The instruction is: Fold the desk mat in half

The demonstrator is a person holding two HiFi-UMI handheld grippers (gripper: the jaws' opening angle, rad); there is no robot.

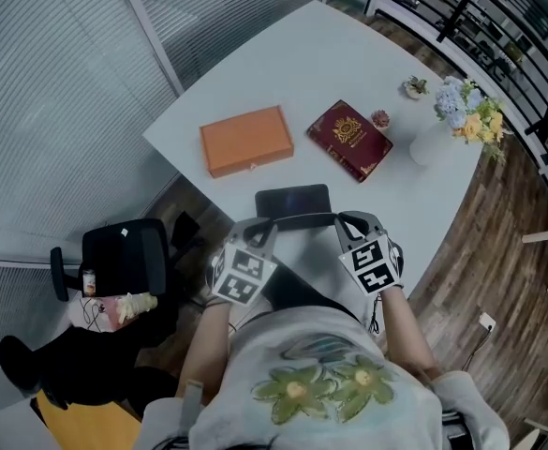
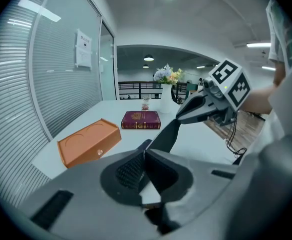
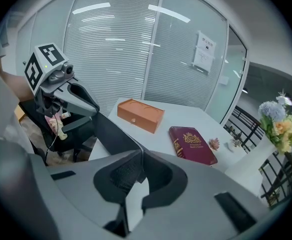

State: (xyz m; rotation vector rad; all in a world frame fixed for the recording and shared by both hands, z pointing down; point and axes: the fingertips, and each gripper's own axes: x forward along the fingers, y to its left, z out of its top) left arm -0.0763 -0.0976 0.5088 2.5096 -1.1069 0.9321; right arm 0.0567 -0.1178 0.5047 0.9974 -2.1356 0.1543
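Desk mat [image 1: 292,202], dark and thin, is at the near edge of the white table [image 1: 302,64], directly before me. Its far part lies flat on the table, and its near edge is raised off the surface between my two tools. My left gripper [image 1: 262,228] is pressed together on the near left corner of the mat; in the left gripper view the dark sheet goes from the closed jaws across to my right gripper [image 2: 183,116]. My right gripper pinches the near right corner in the same way, and its own view shows the mat edge running between the jaws toward the left gripper. Behind the mat an orange box [image 1: 246,140] and a dark red book [image 1: 351,139] lie side by side, apart from each other. A white vase with flowers [image 1: 466,111] stands near the right edge of the table.
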